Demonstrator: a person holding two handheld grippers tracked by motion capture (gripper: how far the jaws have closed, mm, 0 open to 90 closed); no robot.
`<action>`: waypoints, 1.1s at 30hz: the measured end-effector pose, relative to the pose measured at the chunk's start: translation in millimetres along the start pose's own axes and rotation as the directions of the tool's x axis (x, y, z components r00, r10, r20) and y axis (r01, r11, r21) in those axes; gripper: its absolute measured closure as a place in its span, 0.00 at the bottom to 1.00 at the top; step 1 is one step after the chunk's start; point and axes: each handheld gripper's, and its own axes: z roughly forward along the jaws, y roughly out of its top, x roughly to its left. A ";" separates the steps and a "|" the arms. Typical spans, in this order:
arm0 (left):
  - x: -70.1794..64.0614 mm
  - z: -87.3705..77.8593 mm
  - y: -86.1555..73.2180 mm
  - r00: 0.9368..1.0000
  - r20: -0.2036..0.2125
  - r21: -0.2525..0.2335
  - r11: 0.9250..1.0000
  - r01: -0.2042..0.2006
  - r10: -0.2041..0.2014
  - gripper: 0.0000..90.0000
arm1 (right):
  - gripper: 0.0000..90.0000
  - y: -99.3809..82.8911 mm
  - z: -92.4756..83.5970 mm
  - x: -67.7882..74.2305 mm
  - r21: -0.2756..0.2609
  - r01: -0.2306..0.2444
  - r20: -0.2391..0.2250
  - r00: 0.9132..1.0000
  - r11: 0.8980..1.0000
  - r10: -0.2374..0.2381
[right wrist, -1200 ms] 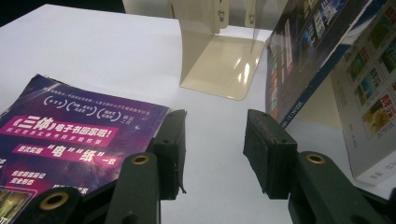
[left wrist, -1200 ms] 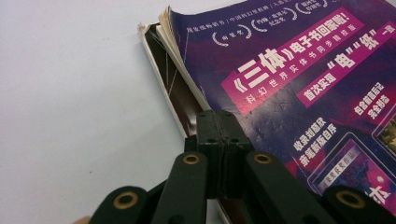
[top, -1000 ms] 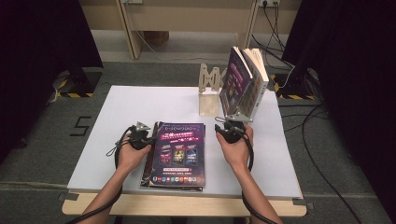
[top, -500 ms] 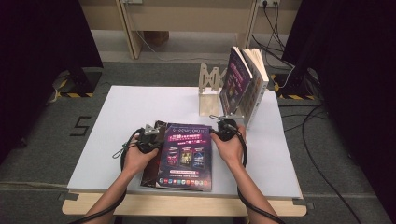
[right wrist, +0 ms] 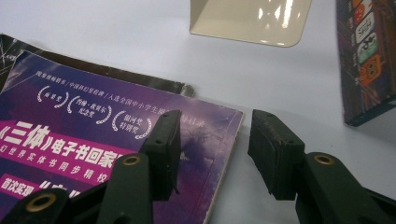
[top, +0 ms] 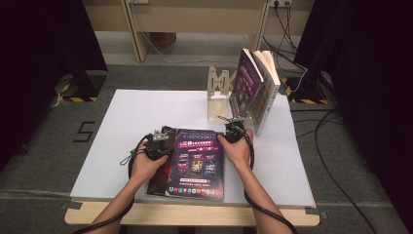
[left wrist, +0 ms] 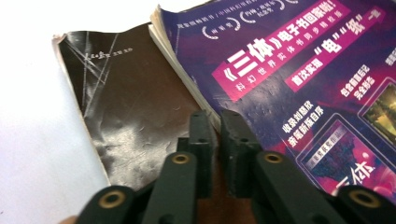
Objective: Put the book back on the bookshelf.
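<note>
Thick purple paperback (top: 197,163) with a glossy cover carrying pink banners and white Chinese lettering lies flat, face up, on the near-centre of the table. Its upper-left corner curls up slightly, page block visible along the left edge. Beneath it, a thin dark brown creased-cover book (left wrist: 123,100) lies flat too, sticking out past the purple one's left side and far edge.

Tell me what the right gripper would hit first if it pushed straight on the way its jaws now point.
Probably the purple book's far right corner: the right gripper straddles that edge with open jaws, one over the cover, one over bare table. Past it lies the cream bookend, though depth is hard to judge.
</note>
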 end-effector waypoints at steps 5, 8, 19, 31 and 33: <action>1.8 -4.3 2.6 0.999 -0.002 -0.039 0.999 0.038 -0.038 0.78 | 0.59 2.9 3.5 -3.1 0.011 -0.014 -0.012 1.000 1.000 0.014; 1.3 -6.2 4.3 0.999 0.000 -0.055 0.997 0.048 -0.048 0.75 | 0.59 4.3 4.8 -4.0 0.014 -0.022 -0.017 1.000 1.000 0.022; -3.1 -2.8 6.9 0.999 0.014 -0.041 0.998 0.038 -0.037 0.69 | 0.57 7.1 9.0 -1.9 0.027 -0.027 -0.030 0.999 0.999 0.027; -6.3 3.8 4.4 1.000 0.018 -0.020 1.000 0.023 -0.023 0.72 | 0.54 8.9 14.0 -4.1 0.033 -0.054 -0.051 0.997 0.998 0.056; -6.7 3.8 4.9 1.000 0.019 -0.013 1.000 0.020 -0.020 0.73 | 0.54 9.2 14.7 -4.0 0.032 -0.053 -0.053 0.997 0.998 0.054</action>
